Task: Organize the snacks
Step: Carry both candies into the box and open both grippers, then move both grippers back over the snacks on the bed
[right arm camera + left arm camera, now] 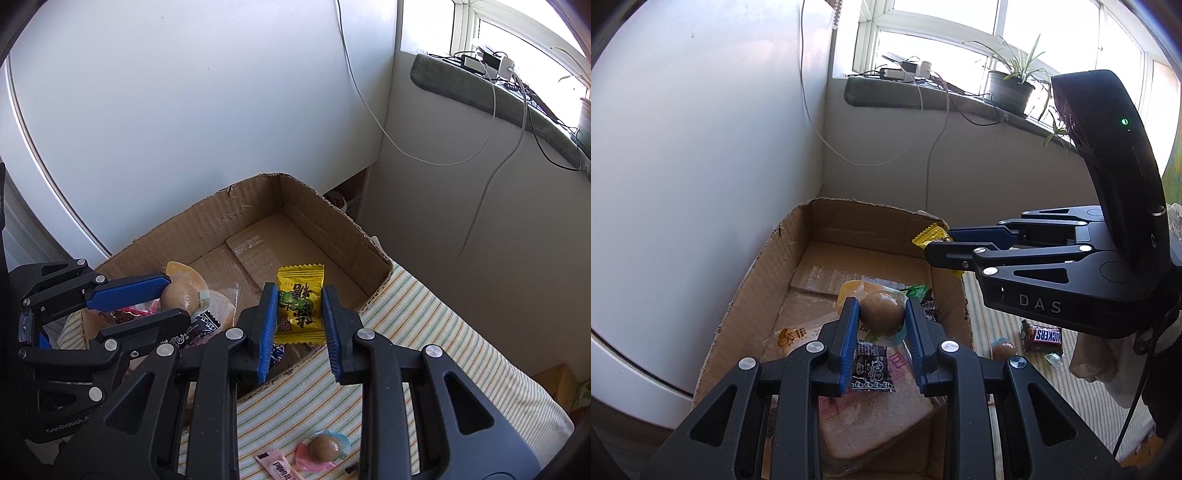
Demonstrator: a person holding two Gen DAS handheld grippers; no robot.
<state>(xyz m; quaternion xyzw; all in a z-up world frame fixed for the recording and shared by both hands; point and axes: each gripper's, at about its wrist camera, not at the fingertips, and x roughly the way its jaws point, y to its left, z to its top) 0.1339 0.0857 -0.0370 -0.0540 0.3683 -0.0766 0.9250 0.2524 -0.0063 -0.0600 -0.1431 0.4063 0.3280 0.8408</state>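
Sitting on a striped cloth (424,332), an open cardboard box (746,295) fills the space ahead of and below both grippers, its flaps up and its far corner tucked toward the white wall (701,147).

Inside the box, directly beneath the left gripper (881,317), lies a wrapped slice of bread (871,424), with a small black printed packet (873,369) on top of it, just behind the fingertips. A green wrapper (918,291) pokes out just right of the left gripper's right finger.

That left gripper is clamped on a brown egg in clear wrap (882,310), the blue pads pressing both its sides, held over the box's near half.

The right gripper (300,314) comes in from the right, its tips above the box's right wall. Its pads pinch a yellow candy packet (300,299) upright between them, the crimped top standing clear above the fingertips.

Behind the right gripper, on the cloth outside the box, rest another wrapped brown egg (325,447), a pink sachet (280,466) just left of it, and, in the left wrist view, a Snickers bar (1044,336) under the right gripper's body.
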